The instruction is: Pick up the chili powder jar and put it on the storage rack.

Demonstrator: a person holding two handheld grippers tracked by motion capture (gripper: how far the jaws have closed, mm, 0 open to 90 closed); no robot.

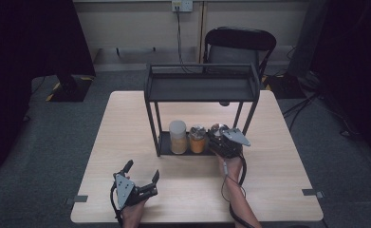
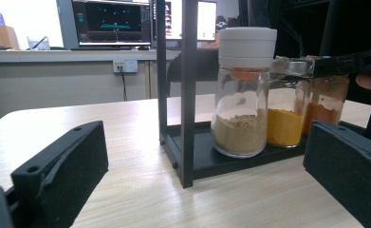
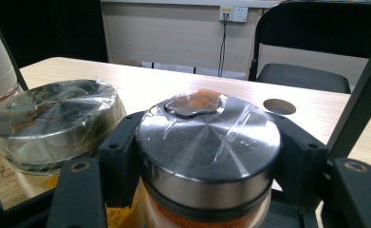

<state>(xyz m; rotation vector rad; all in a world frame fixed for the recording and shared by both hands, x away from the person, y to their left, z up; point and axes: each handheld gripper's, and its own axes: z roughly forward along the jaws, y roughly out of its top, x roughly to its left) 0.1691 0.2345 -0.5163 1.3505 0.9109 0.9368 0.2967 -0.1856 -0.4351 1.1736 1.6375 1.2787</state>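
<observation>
A black two-tier rack (image 1: 202,88) stands mid-table. Its lower shelf carries three jars: a white-capped jar of tan powder (image 1: 177,137), a metal-lidded jar of yellow powder (image 1: 197,138) and a metal-lidded jar of orange powder (image 1: 217,129). My right gripper (image 1: 221,140) is shut on the orange jar's lid (image 3: 207,128), with a pad (image 3: 121,147) pressed on each side and clear film wrinkled over the top. The yellow jar (image 3: 50,114) sits just left of it. My left gripper (image 1: 140,172) rests open near the front-left table edge, facing the jars (image 2: 242,95) with nothing between its fingers.
The rack's upper shelf (image 1: 202,97) hangs low over the jars, and its front post (image 2: 188,95) stands left of them. A black chair (image 1: 240,45) is behind the table. A round cable hole (image 3: 279,106) lies in the tabletop beyond the rack.
</observation>
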